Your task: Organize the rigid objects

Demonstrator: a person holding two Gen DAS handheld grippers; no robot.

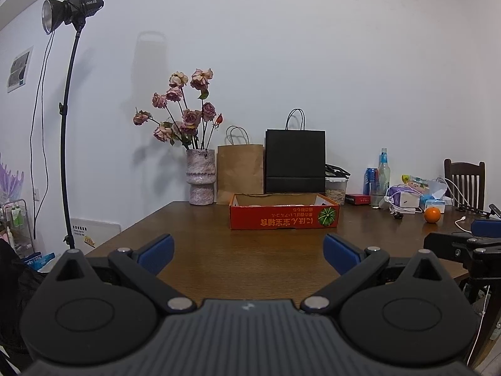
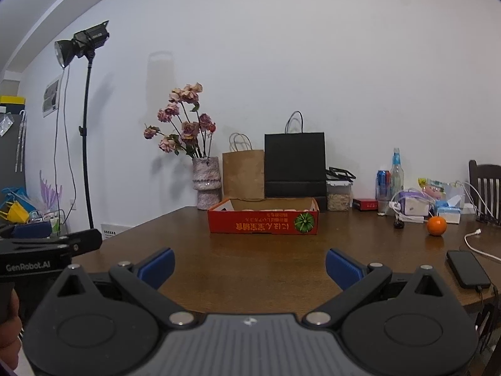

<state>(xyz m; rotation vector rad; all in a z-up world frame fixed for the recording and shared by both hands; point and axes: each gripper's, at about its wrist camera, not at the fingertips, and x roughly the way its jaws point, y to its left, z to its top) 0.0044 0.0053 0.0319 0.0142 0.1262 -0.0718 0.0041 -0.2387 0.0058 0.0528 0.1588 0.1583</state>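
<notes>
A shallow red cardboard box (image 1: 283, 216) with a green melon picture stands on the brown wooden table (image 1: 244, 260), far from both grippers; it also shows in the right wrist view (image 2: 263, 222). Pale items lie inside it, mostly hidden by its wall. An orange (image 1: 432, 215) sits at the right, also in the right wrist view (image 2: 436, 225). My left gripper (image 1: 249, 252) is open and empty above the near table edge. My right gripper (image 2: 250, 264) is open and empty, beside the left one.
A vase of dried roses (image 1: 200, 175), a brown bag (image 1: 239, 172) and a black bag (image 1: 295, 161) stand at the wall. Bottles, a can, packets and cables (image 2: 407, 200) crowd the far right. A phone (image 2: 468, 268) lies near the right edge. A light stand (image 1: 67, 125) is left.
</notes>
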